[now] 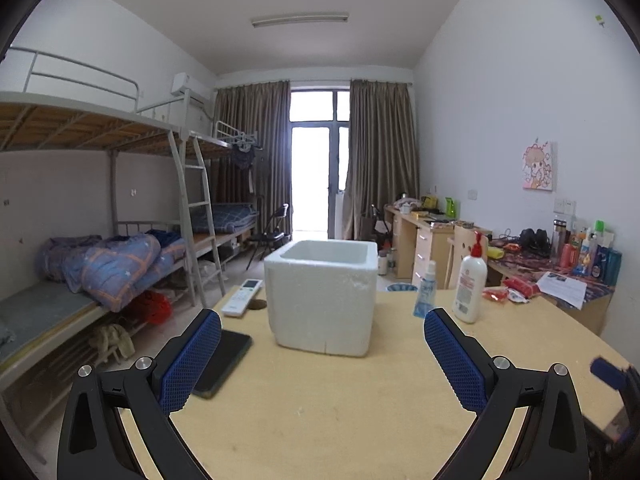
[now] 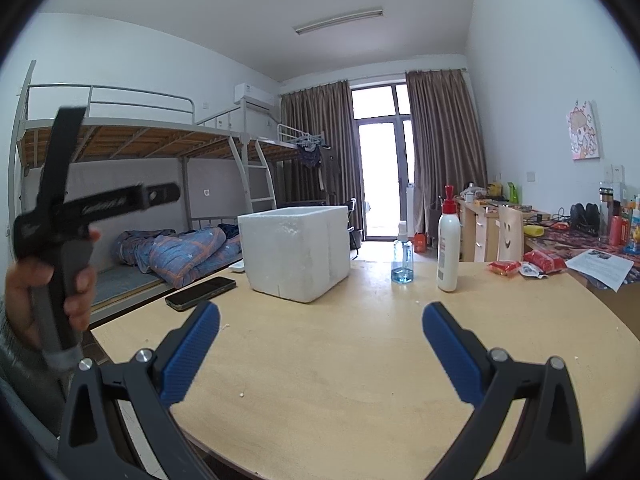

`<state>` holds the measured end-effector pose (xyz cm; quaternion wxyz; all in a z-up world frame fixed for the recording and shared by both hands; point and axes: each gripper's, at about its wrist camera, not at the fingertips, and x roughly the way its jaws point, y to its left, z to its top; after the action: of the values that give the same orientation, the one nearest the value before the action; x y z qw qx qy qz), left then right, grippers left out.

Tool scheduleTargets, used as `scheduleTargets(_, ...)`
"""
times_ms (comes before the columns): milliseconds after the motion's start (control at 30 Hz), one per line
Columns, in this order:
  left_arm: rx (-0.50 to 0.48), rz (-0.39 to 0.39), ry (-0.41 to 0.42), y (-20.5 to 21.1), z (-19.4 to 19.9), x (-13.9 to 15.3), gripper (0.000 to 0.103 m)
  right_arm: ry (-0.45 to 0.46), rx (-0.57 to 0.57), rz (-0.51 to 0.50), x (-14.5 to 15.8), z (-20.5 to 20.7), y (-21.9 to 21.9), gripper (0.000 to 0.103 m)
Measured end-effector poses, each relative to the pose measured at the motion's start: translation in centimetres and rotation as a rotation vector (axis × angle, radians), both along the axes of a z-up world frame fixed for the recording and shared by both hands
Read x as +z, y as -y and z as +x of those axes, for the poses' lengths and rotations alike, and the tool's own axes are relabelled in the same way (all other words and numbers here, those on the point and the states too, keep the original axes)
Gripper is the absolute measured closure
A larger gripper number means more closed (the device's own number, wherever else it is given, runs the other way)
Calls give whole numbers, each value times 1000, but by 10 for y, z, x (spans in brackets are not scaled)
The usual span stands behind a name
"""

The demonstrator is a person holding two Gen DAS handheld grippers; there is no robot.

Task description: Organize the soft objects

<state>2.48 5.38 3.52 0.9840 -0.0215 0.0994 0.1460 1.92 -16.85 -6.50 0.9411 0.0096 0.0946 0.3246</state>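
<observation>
1. Both claws, left [image 1: 322, 360] and right [image 2: 320, 354], gape wide, holding nothing.
2. Ahead sits the foam box [image 1: 322, 296]; phone [image 1: 222, 362] left, lotion bottle [image 1: 470, 284] right.
3. Red soft packets [image 2: 526, 264] lie far right; bare table [image 2: 340, 360] between the fingers.

I count one foam box [image 2: 296, 252], two bottles [image 2: 447, 240] [image 2: 402, 256], one phone [image 2: 200, 293] (far left), two red packets [image 2: 545, 260] [image 2: 505, 268].

dormitory room | bunk beds [image 1: 120, 152]; desks [image 1: 424, 236]; curtains [image 1: 380, 152]
</observation>
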Motion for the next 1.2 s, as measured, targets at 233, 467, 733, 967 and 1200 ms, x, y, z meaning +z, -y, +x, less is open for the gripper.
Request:
scheduleTargets(233,1,48,58,16,-30,-13,1,16,-9,2,0,-12,-1,0)
scheduleTargets(467,31,54,100,22,-52,-35,1,33,-22,4,-1,-32,-3,0)
scheduleTargets(733,64,45,102,22,-62,-59,1,45,-54,-20,-9,-47,-8,0)
scheduleTargets(967,104,29,113,23,-73,-74,1,60,-93,-30,-17,-57,-5,0)
scheduleTargets(1200,99,28,100,28,-79,-82,1,82,-135,-27,-18,-62,-1,0)
